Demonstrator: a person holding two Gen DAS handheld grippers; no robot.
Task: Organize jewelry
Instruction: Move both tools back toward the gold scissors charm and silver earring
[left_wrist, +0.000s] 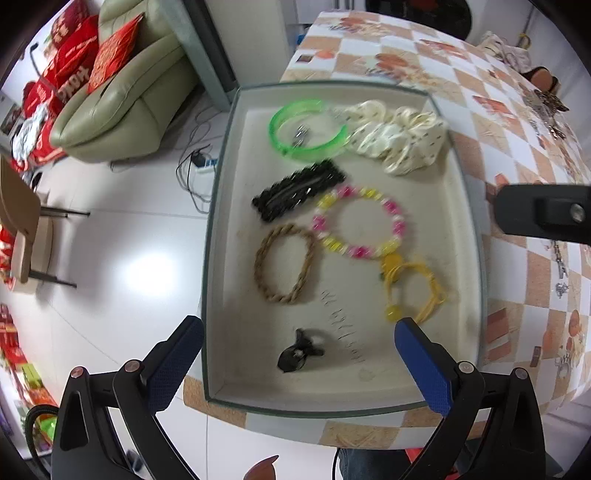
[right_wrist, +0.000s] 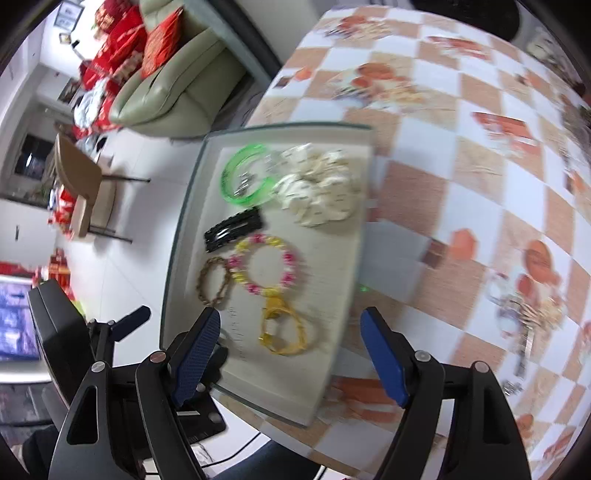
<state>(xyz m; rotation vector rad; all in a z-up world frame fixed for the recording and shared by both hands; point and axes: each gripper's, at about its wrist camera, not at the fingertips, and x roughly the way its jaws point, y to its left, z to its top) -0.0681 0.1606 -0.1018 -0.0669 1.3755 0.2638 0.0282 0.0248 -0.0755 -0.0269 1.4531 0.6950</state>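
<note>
A shallow white tray sits at the table's near-left corner. In it lie a green bangle, a cream scrunchie, a black hair clip, a pink-and-yellow bead bracelet, a brown rope bracelet, a yellow cord bracelet, a thin chain and a small black piece. My left gripper is open and empty over the tray's near end. My right gripper is open and empty above the tray's near right edge.
More loose jewelry lies on the checkered tablecloth to the right of the tray. The right gripper's black body shows at the right of the left wrist view. A sofa and chair stand left, beyond the table.
</note>
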